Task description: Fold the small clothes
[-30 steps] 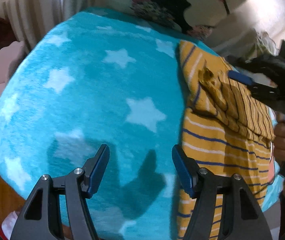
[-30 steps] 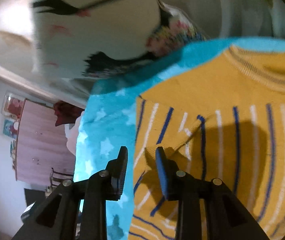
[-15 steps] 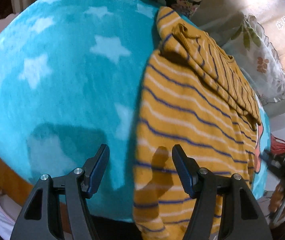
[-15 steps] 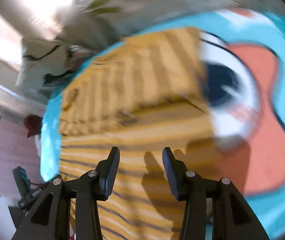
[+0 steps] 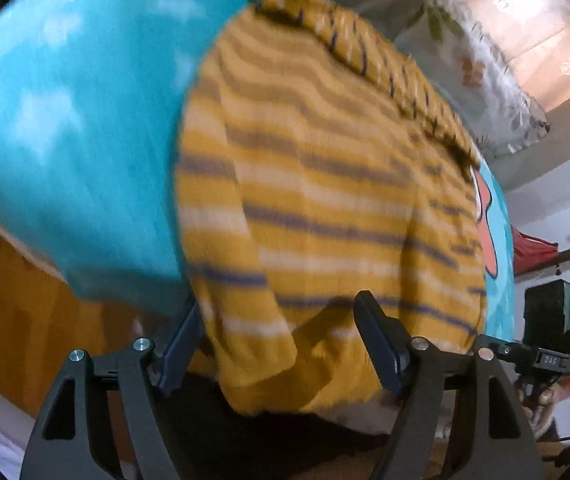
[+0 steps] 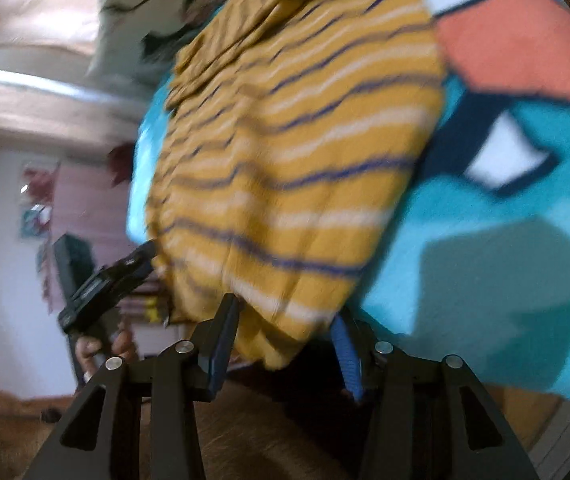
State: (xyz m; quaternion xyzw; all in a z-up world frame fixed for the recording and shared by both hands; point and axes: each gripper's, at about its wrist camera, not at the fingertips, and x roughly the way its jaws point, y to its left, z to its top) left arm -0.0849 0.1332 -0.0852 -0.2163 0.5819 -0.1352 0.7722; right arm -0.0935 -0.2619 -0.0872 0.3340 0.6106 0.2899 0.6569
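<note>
Across a turquoise blanket [image 5: 85, 152], patterned with pale stars on one side and a big orange, white and dark cartoon print on the other: a mustard-yellow striped top [image 5: 325, 208], lying flat with navy and white bands running across it. Folded strip of the same knit along its far edge, sleeve or side turned over onto the body. Near hem spilling past the blanket's edge and hanging down toward the cameras. Both views smeared by motion blur.

Left gripper [image 5: 285, 344] at the hem's left corner: jaws apart, just been widening, hem cloth drooping between them. Left finger [image 5: 183, 344] against or just behind the fabric's edge, right finger [image 5: 381, 344] in front of the cloth with a gap showing; no squeeze visible, though contact on the left side cannot be told for certain.

Right gripper [image 6: 285, 340] at the hem's other corner: jaws likewise apart and just been widening, with a bunched fold of the top hanging down between them. Cloth touching or overlapping both fingers, yet not pinched.

Beyond the bed: a leaf-printed pillow [image 5: 485, 92] past the top's far edge, pale walls, a pinkish curtain [image 6: 81, 200]. Each gripper seen from the other's camera, gripped by a hand [image 6: 101, 350].
</note>
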